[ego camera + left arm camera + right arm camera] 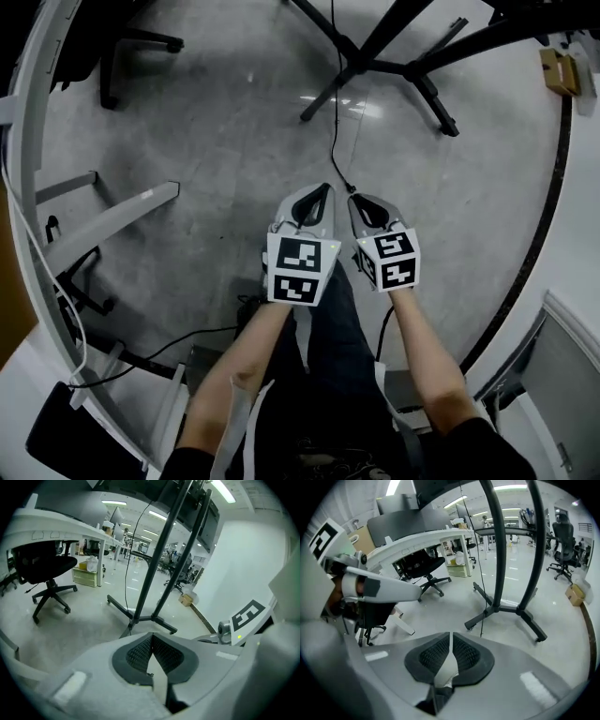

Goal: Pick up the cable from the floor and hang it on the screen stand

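A thin black cable (334, 122) hangs down from the black screen stand (375, 56), and its lower end lies just ahead of my right gripper's tip. Both grippers are held side by side above the floor, pointing at the stand's base. My left gripper (327, 187) is shut with nothing in it; its pads meet at the tip (151, 634). My right gripper (353, 197) shows a narrow slit between its pads (451, 633) with nothing in the slit. In the right gripper view the cable (480, 588) hangs free in front of the stand's posts (499, 564). It shows as a thin line (126, 573) in the left gripper view too.
A black office chair (122, 47) stands at the far left, also seen at the desk (44, 569). White desk legs (103, 225) and loose floor cables (169, 347) lie to my left. A cardboard box (560, 70) sits by the curved dark floor strip at the right.
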